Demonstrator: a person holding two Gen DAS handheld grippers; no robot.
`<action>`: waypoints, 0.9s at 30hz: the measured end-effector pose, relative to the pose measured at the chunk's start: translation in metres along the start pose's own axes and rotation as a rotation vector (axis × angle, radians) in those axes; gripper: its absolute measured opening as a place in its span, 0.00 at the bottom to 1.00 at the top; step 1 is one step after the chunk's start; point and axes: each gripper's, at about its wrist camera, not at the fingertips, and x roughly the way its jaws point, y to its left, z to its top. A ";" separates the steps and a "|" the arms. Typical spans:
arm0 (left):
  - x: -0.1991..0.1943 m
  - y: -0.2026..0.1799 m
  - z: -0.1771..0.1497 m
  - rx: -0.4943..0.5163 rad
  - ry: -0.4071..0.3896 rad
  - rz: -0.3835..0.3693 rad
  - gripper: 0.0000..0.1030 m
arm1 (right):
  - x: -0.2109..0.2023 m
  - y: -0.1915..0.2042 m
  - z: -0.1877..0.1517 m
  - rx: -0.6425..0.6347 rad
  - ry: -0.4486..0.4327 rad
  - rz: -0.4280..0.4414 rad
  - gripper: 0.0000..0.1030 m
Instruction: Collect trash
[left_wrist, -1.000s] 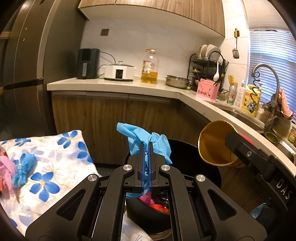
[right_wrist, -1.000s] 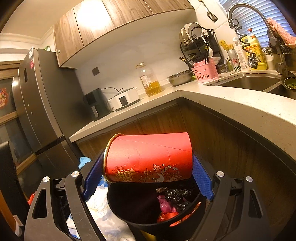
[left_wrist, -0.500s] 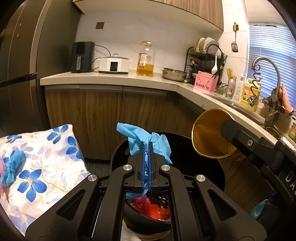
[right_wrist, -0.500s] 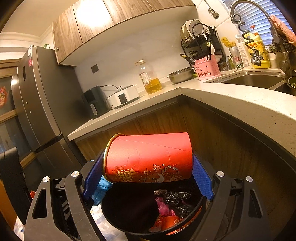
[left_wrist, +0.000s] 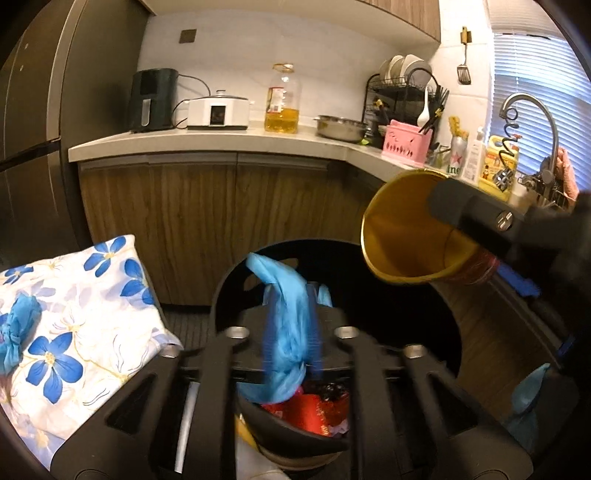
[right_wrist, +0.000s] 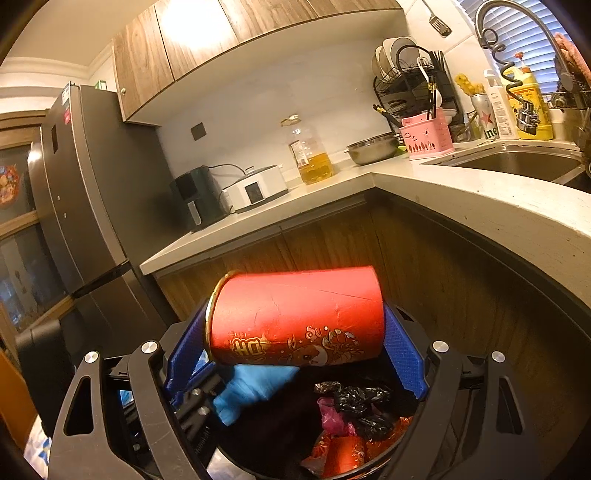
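Observation:
My left gripper (left_wrist: 291, 325) has parted its blue pads; the blue glove (left_wrist: 288, 332) hangs loose between them, motion-blurred, over the black trash bin (left_wrist: 424, 325). The glove also shows in the right wrist view (right_wrist: 255, 387) at the bin's left side. My right gripper (right_wrist: 295, 336) is shut on a red paper cup (right_wrist: 295, 317) held sideways over the bin (right_wrist: 369, 465), which holds red, pink and black trash. The cup's gold inside (left_wrist: 410, 236) shows in the left wrist view, above the bin's right rim.
A floral cloth (left_wrist: 74, 325) with another blue glove (left_wrist: 18, 332) lies left of the bin. Wooden cabinets and a countertop (left_wrist: 221, 144) stand behind, a fridge (right_wrist: 74, 206) at left, a sink (right_wrist: 517, 162) at right.
My left gripper moved over the bin and opened its pads, so the blue glove hangs loose. My right gripper came further over the bin with the cup still held.

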 end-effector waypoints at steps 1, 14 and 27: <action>-0.001 0.002 -0.001 -0.010 -0.002 0.001 0.47 | 0.000 -0.001 0.001 0.003 0.000 -0.001 0.82; -0.031 0.032 -0.015 -0.095 -0.010 0.086 0.66 | -0.024 0.005 -0.003 -0.038 -0.014 -0.053 0.83; -0.115 0.068 -0.039 -0.158 -0.074 0.237 0.71 | -0.063 0.043 -0.035 -0.134 0.007 -0.076 0.83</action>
